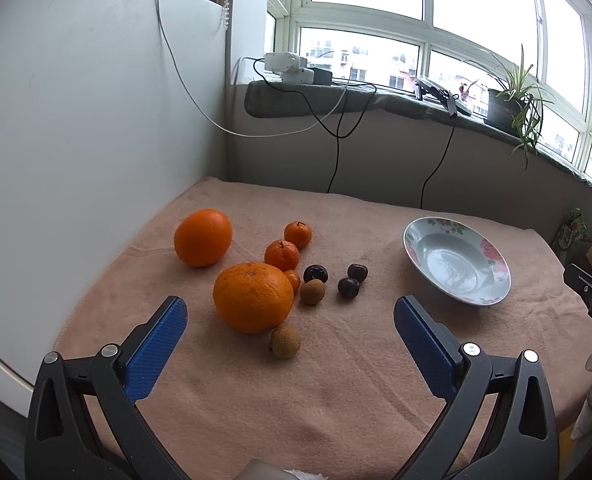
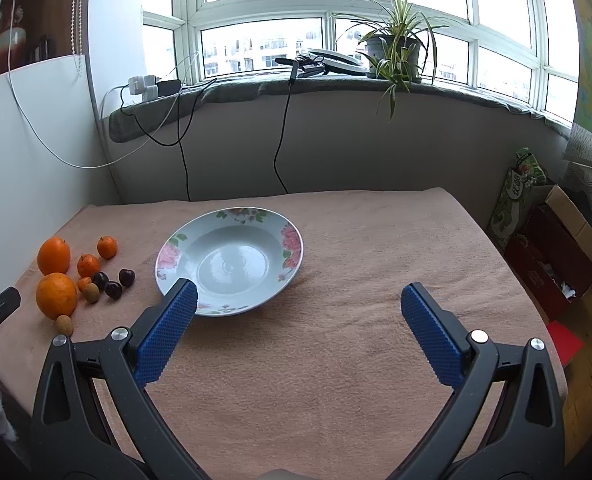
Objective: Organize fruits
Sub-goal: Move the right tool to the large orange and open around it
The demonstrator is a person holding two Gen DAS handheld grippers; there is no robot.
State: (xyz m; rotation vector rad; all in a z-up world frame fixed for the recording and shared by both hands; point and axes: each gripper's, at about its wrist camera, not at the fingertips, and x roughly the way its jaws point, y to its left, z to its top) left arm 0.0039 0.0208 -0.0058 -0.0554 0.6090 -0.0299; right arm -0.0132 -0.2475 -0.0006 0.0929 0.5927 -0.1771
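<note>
Fruit lies on a pink cloth (image 1: 316,380): a near big orange (image 1: 253,297), a far big orange (image 1: 203,237), two mandarins (image 1: 281,255) (image 1: 298,234), a tiny orange fruit (image 1: 292,279), dark cherries (image 1: 348,287) (image 1: 316,273) and brown longans (image 1: 285,342) (image 1: 312,291). A floral plate (image 1: 496,268) sits empty to the right, also in the right wrist view (image 2: 291,240). My left gripper (image 1: 289,316) is open, empty, above the near orange and longan. My right gripper (image 2: 298,304) is open, empty, just in front of the plate. The fruit cluster (image 2: 55,295) shows at far left.
A white board (image 1: 75,140) stands left of the cloth. Behind is a low wall with hanging cables (image 1: 336,152), chargers (image 1: 287,66) and a potted plant (image 2: 396,48) on the sill. Boxes (image 2: 556,264) stand on the floor off the right edge.
</note>
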